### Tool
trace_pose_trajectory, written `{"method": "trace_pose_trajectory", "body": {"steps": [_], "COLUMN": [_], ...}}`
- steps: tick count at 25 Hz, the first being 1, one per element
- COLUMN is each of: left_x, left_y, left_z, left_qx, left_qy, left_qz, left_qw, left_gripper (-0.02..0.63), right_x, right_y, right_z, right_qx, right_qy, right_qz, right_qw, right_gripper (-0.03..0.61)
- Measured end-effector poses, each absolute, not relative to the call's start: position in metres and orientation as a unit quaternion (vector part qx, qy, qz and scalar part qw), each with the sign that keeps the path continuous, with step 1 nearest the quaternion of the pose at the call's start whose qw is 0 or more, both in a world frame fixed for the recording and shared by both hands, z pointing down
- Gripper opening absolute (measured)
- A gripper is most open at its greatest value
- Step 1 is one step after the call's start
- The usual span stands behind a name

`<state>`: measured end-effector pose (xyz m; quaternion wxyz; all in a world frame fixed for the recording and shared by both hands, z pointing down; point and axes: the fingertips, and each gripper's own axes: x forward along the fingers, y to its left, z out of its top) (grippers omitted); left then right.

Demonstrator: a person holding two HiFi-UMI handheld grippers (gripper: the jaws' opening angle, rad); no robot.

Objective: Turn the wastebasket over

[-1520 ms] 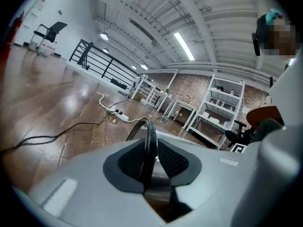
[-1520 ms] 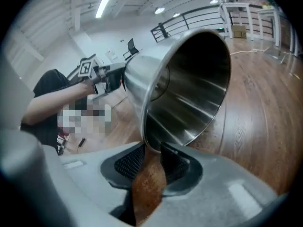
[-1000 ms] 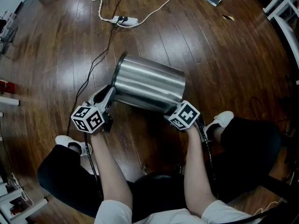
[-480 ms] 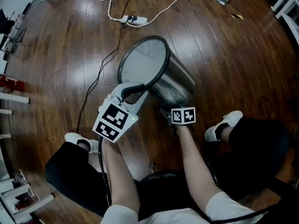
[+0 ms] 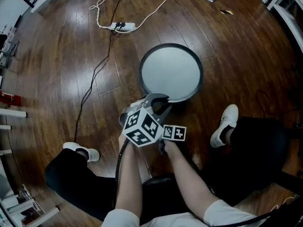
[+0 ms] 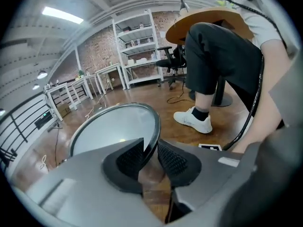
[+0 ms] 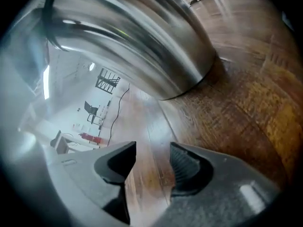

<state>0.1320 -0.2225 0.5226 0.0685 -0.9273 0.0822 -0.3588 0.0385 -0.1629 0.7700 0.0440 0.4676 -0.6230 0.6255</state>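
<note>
On the dark wood floor [image 5: 57, 79], a white power strip [image 5: 124, 26] lies at the upper left of the head view with its cable trailing away. The wastebasket [image 5: 171, 72] stands upright on the floor at the centre. From above it is a pale grey round with a thin dark rim. The right gripper view shows its brushed-steel wall narrowing to a dark ring at the base.

Just below it, the left hand-held gripper [image 5: 160, 100] reaches the near rim. Its jaws have just been opening, and the rim and wall stand between the black ribbed pads [image 6: 130, 157], loosely rather than clamped.

The right hand-held gripper [image 7: 152, 162] is low beside the wastebasket's base. Its jaws have just been opening and stand apart, with only floor between them. A white shoe [image 5: 226, 123] rests at the right.
</note>
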Motion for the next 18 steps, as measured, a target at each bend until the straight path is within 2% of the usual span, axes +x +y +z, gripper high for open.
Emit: {"method": "trace_pose_trajectory", "body": {"steps": [4,9,11,13,15,18], "left_x": [0.124,0.095,0.079,0.065,0.053,0.030], "left_y": [-0.233,-0.237,-0.228,-0.213,-0.193,-0.149], "left_z": [0.514,0.477,0.458,0.444,0.432,0.407], "left_qx": [-0.947,-0.953,-0.950,-0.947,-0.945,-0.939], "left_qy": [0.140,0.247,0.276,0.294,0.305,0.330], "left_qz": [-0.288,-0.176,-0.140,-0.123,-0.117,-0.091], "left_qw": [0.039,-0.023,-0.037,-0.033,-0.021,-0.025], "left_gripper": [0.134,0.143,0.163,0.209,0.269,0.330], "right_x": [0.038,0.096,0.118,0.130,0.131,0.116], "right_y": [-0.177,-0.183,-0.181,-0.171,-0.152,-0.109], "right_z": [0.746,0.685,0.643,0.594,0.543,0.478], "right_qx": [0.473,0.530,0.573,0.618,0.648,0.663], "right_qy": [-0.664,-0.723,-0.729,-0.730,-0.730,-0.734], "right_qz": [0.579,0.440,0.370,0.286,0.207,0.144], "right_qw": [0.030,0.054,0.054,0.066,0.069,0.033], "right_gripper": [0.204,0.207,0.265,0.362,0.417,0.425]}}
